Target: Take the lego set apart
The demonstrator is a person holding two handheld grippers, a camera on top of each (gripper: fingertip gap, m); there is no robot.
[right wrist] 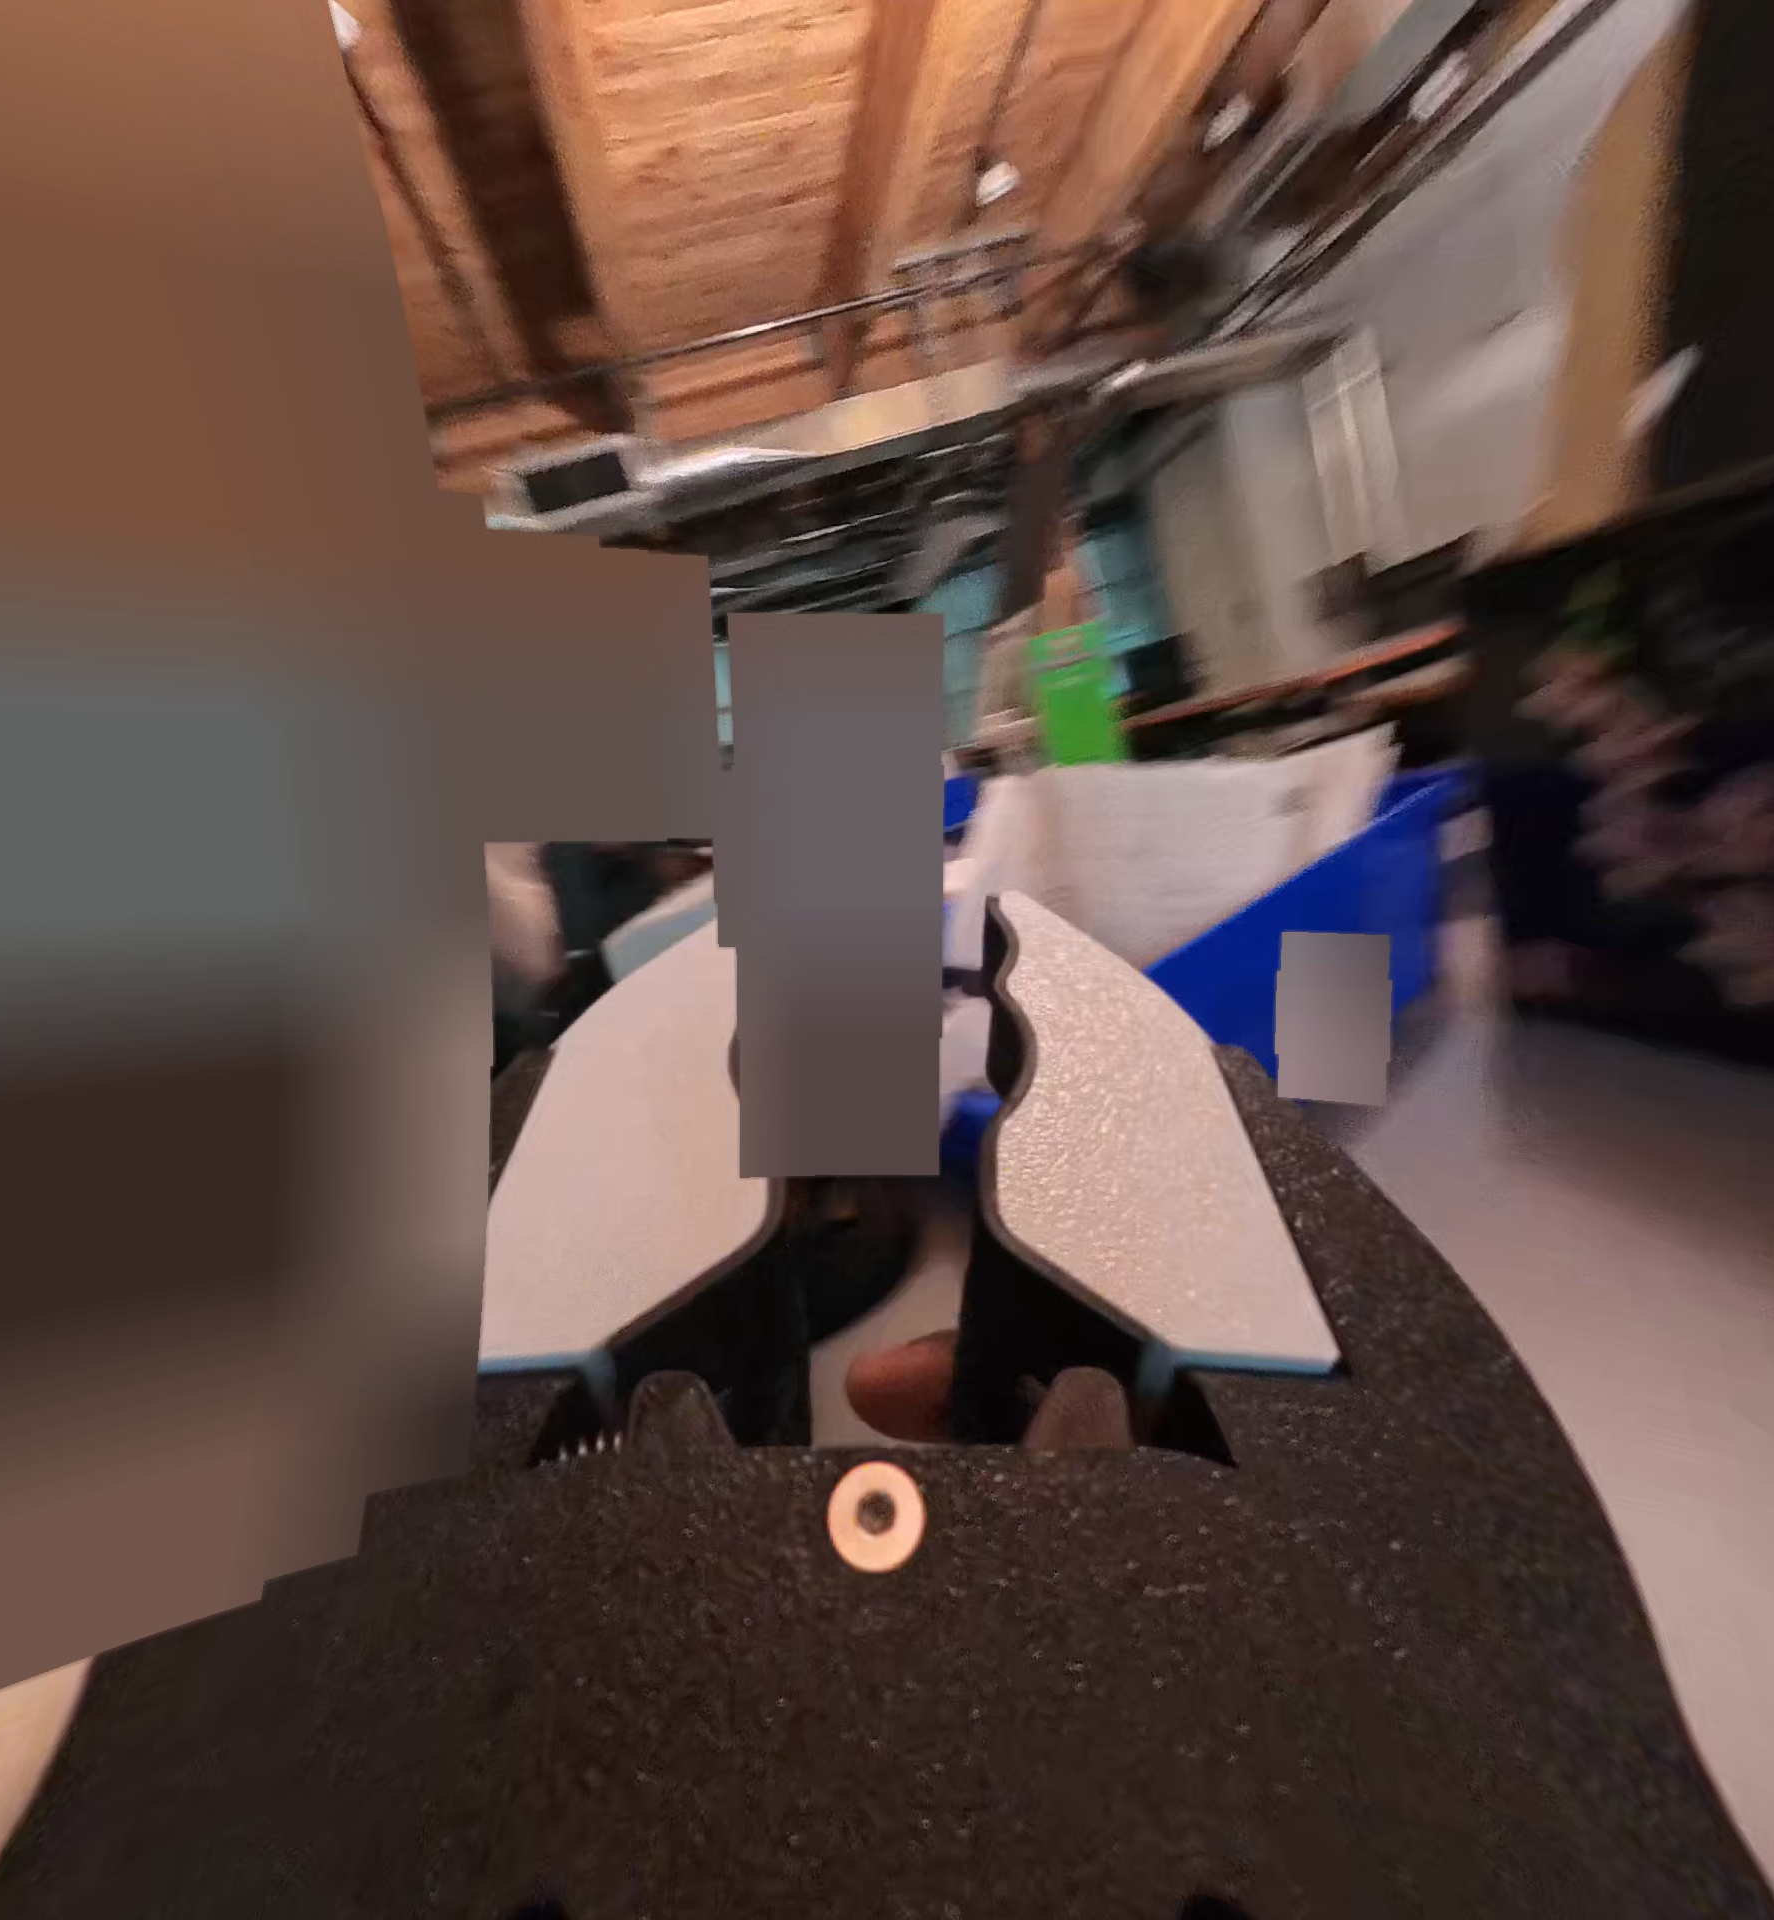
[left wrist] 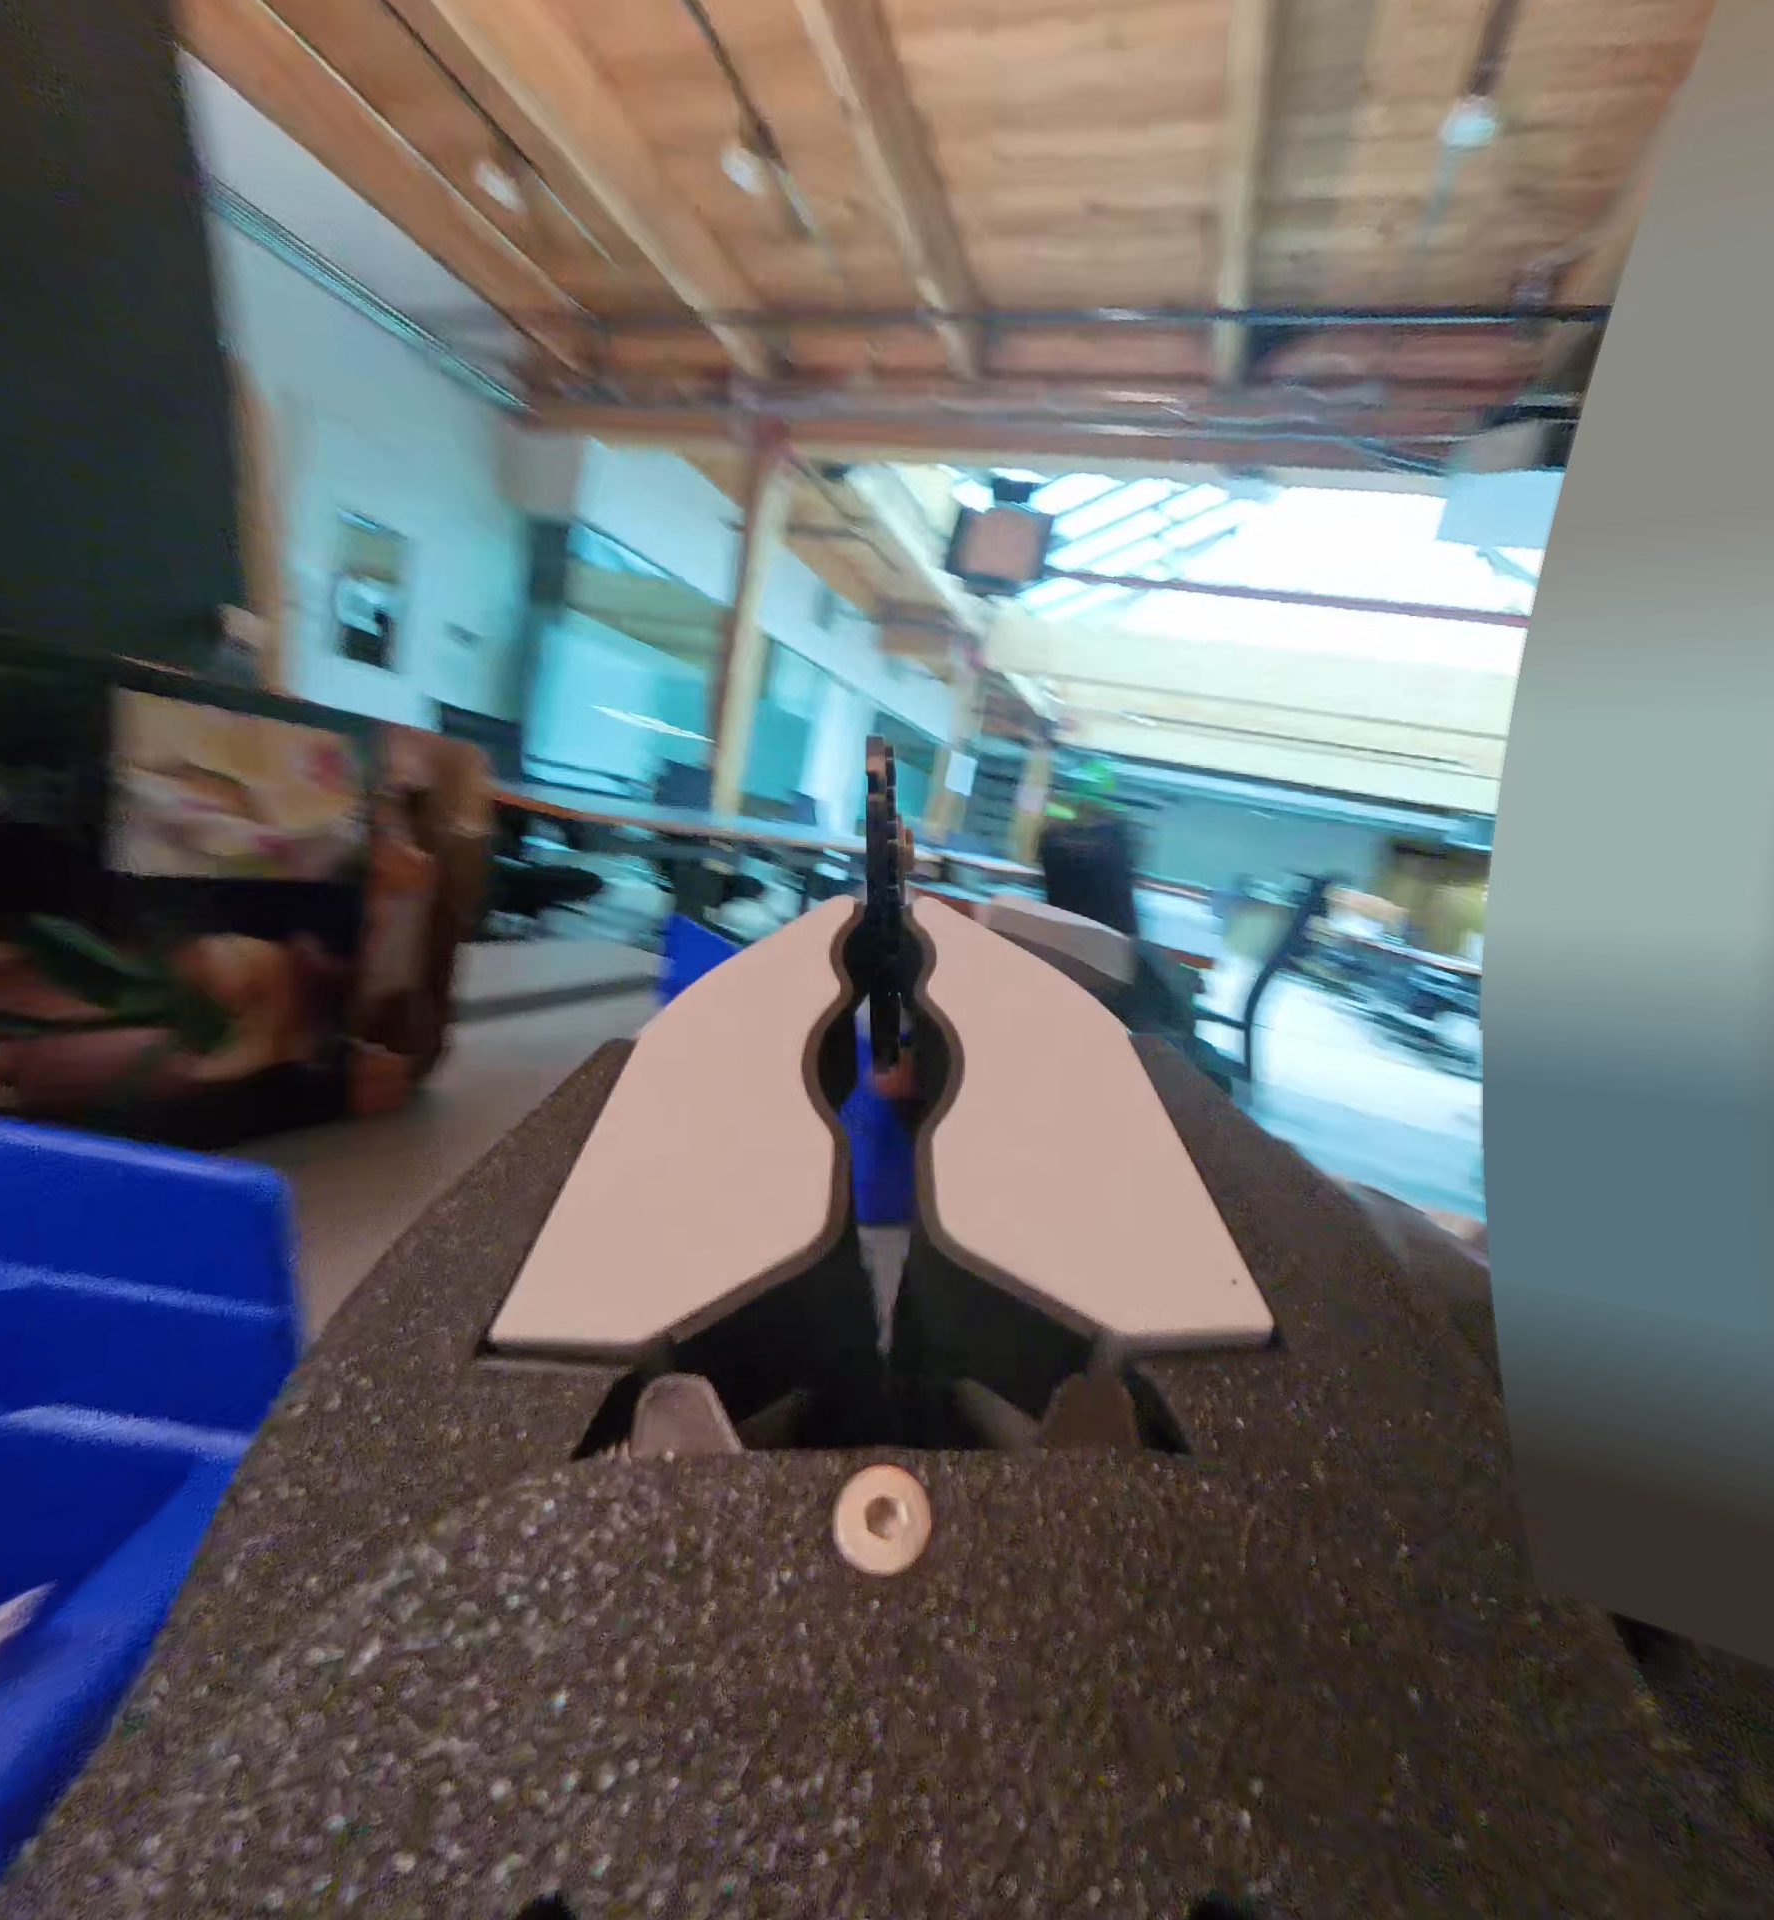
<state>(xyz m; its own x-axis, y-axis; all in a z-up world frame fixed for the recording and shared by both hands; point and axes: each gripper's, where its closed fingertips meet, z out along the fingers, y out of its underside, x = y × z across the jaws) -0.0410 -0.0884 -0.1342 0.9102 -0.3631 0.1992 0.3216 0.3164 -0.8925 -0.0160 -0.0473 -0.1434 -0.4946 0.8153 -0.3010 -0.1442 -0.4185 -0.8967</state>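
Observation:
My left gripper [left wrist: 883,912] is shut on a thin black lego piece [left wrist: 878,821]. The piece stands on edge and sticks out above the fingertips. The gripper is raised and looks out across the room. My right gripper [right wrist: 862,925] is also raised and tilted. Its jaws stand apart. The right finger [right wrist: 1101,1122] shows fully and nothing touches its inner edge. A flat patch covers most of the gap and the left finger's tip, so what lies between them is hidden. The rest of the lego set does not show.
A blue bin [left wrist: 83,1351] sits close at the lower left of the left wrist view. Another blue bin [right wrist: 1330,904] holding white material [right wrist: 1174,831] stands ahead right in the right wrist view. Cluttered shelves [left wrist: 239,883] are on the left. A person [left wrist: 1085,873] stands far off.

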